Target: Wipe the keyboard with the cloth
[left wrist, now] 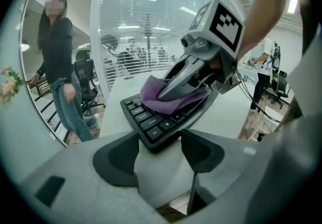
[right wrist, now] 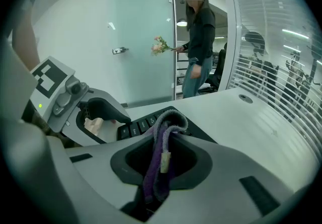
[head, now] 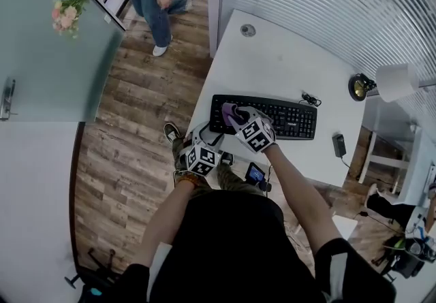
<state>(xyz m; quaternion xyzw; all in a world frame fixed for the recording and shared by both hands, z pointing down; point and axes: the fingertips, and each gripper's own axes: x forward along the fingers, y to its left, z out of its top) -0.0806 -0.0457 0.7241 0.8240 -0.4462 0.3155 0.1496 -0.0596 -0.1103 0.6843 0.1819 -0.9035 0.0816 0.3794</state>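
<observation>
- Right gripper view: the right claw (right wrist: 162,165) is clamped on the purple cloth (right wrist: 170,120), which is folded between its jaws.
- Left gripper view: the cloth rests on the left end of the black keyboard (left wrist: 151,126) (this contact is less plain in the head view). The left claw (left wrist: 158,155) stands apart and holds nothing.
- Head view: the keyboard lies on the white desk (head: 272,63).
</observation>
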